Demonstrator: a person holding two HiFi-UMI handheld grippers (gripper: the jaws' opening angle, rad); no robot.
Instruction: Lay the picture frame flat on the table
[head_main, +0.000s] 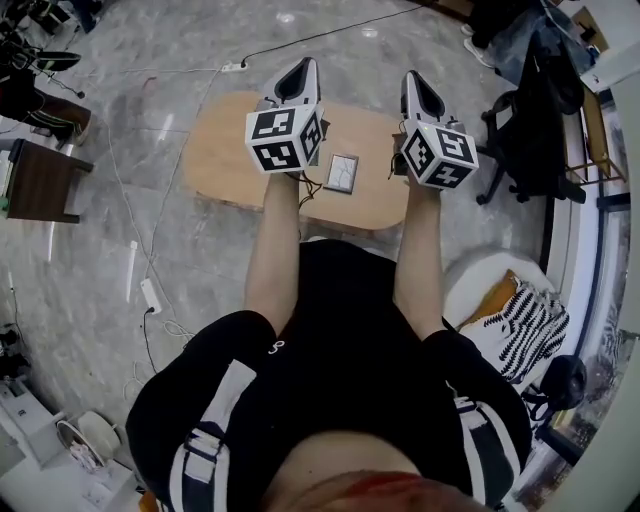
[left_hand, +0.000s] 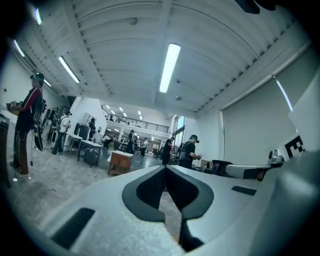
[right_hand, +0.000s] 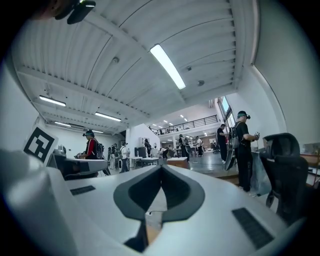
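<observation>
We hold our left gripper (head_main: 302, 66) above the wooden table (head_main: 215, 150), its jaws pressed together with nothing between them, pointing out across the room. Between our two grippers, touched by neither, the picture frame (head_main: 341, 172) sits on the tabletop near the table's near edge; we cannot tell whether it stands or lies flat. Our right gripper (head_main: 413, 78) hovers level with the left, jaws likewise closed and empty.

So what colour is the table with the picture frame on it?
The table is light tan wood; the head view shows it best.
</observation>
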